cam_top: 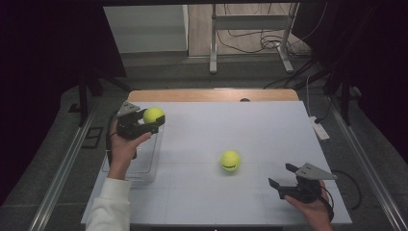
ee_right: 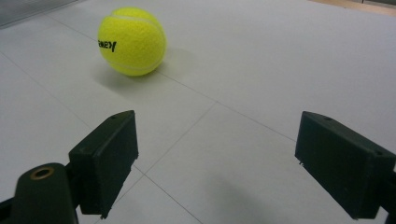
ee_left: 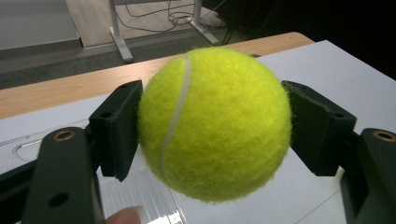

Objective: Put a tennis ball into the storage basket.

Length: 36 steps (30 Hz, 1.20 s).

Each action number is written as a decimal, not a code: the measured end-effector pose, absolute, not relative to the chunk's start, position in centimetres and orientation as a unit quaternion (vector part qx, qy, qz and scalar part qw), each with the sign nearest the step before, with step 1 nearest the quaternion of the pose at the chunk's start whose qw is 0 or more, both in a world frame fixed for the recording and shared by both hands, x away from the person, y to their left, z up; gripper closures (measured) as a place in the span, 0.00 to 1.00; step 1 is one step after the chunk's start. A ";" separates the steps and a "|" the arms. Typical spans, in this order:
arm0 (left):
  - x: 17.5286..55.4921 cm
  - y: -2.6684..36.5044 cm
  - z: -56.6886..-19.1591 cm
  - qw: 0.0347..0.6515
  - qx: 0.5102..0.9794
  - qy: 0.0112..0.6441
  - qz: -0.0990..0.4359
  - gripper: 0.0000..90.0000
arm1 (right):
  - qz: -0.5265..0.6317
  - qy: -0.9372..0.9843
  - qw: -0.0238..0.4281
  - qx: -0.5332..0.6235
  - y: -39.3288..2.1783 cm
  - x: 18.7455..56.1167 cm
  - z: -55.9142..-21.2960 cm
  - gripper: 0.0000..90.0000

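My left gripper [cam_top: 153, 121] is shut on a yellow tennis ball [cam_top: 153, 114], held in the air at the table's left side, above a clear plastic bin [cam_top: 144, 163]. In the left gripper view both pads press the ball [ee_left: 215, 123] from either side. A second tennis ball [cam_top: 230, 160] rests on the white table near its middle. My right gripper [cam_top: 284, 176] stands open at the front right, jaws pointing toward that ball. In the right gripper view this ball [ee_right: 132, 40] lies ahead and to the left, apart from the wide-spread jaws [ee_right: 219, 161].
The white sheet covers the table [cam_top: 250, 120], with a wooden edge showing at the back. A white object [cam_top: 319, 129] lies at the right edge. Metal stand legs [cam_top: 250, 43] and cables sit on the floor beyond.
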<state>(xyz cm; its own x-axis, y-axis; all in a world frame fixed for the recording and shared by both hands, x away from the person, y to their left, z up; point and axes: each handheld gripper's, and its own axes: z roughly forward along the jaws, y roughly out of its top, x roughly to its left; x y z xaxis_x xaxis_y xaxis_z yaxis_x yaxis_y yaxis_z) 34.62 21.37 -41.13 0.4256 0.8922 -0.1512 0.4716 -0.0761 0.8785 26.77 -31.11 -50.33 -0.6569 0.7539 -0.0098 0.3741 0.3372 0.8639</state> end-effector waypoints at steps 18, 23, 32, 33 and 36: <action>34.6 23.1 -41.1 0.461 0.685 0.508 0.245 0.29 | 0.452 0.789 0.211 0.359 -31.2 26.8 -50.3 0.15; 34.6 23.6 -41.1 0.454 0.682 0.515 0.253 0.29 | 0.451 0.789 0.212 0.359 -31.1 26.8 -50.3 0.15; 34.6 24.4 -41.1 0.450 0.673 0.525 0.263 0.29 | 0.451 0.788 0.213 0.360 -31.1 26.8 -50.3 0.15; 34.6 24.5 -41.1 0.447 0.672 0.527 0.266 0.29 | 0.450 0.788 0.213 0.360 -31.1 26.8 -50.3 0.15; 34.6 24.8 -41.2 0.442 0.669 0.532 0.273 0.29 | 0.450 0.789 0.214 0.360 -31.1 26.8 -50.3 0.15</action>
